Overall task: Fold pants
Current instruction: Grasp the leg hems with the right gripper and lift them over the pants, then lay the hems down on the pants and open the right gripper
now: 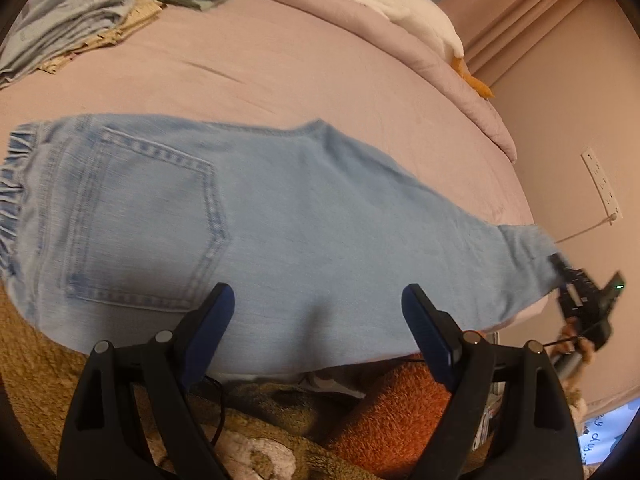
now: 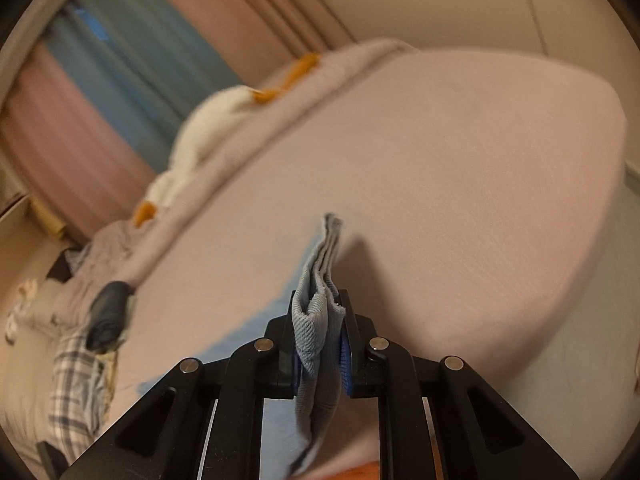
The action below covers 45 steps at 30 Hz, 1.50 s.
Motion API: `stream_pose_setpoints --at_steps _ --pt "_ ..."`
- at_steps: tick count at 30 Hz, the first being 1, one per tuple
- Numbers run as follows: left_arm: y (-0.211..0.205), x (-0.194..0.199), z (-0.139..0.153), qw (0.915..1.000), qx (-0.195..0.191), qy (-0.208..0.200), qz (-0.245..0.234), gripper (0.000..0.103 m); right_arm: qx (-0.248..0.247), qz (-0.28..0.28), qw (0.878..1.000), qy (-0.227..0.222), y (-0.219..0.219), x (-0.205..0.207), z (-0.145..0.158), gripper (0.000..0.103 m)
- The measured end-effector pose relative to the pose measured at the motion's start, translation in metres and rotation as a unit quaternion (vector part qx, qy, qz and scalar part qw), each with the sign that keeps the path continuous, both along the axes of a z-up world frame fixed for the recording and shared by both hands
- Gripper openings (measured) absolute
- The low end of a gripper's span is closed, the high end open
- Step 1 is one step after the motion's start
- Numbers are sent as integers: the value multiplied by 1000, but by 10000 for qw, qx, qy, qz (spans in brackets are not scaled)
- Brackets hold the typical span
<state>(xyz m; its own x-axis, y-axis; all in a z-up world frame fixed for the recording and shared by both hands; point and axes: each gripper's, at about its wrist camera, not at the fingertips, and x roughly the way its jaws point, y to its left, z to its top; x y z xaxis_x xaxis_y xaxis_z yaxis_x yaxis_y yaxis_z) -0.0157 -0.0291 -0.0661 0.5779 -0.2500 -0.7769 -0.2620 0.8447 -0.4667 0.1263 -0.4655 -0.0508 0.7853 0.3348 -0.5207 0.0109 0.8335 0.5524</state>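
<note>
Light blue denim pants [image 1: 260, 216] lie folded lengthwise on the pink bed, waistband at the left, back pocket up, legs running to the right bed edge. My left gripper [image 1: 318, 300] is open and empty, hovering over the near edge of the pants by the seat. My right gripper [image 2: 318, 320] is shut on the stacked leg hems [image 2: 320, 300], held just above the bed. In the left wrist view the right gripper [image 1: 576, 292] shows at the far right, at the end of the legs.
The pink bed sheet [image 1: 280, 72] stretches behind the pants. A pile of folded clothes [image 1: 80, 20] lies at the back left. A white plush goose [image 1: 400, 8] lies along the far edge. An orange fuzzy thing [image 1: 392, 412] and a brown rug are below the bed edge.
</note>
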Motion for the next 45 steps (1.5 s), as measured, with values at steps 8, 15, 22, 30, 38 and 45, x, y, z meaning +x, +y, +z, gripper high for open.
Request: stream_pose_setpoints --at_steps 8,15,22,30,38,45 --pt "15 -16 7 9997 119 -107 207 86 -360 808 9920 -905 78 -15 66 16" --pt "30 -27 10 9987 99 -191 454 86 -646 1983 9704 -1219 161 -31 83 17" --pt "36 -35 11 9981 148 -144 578 86 -957 2930 9482 -772 238 -39 49 17" --pt "37 -36 8 9978 174 -85 631 86 -1434 3398 9295 -22 285 -40 2 17" --pt "33 -30 3 9981 219 37 579 86 -1839 3649 9105 635 303 -43 -41 17" --pt "33 -28 -1 9980 197 97 591 86 -2188 3713 8994 730 314 -49 -52 17"
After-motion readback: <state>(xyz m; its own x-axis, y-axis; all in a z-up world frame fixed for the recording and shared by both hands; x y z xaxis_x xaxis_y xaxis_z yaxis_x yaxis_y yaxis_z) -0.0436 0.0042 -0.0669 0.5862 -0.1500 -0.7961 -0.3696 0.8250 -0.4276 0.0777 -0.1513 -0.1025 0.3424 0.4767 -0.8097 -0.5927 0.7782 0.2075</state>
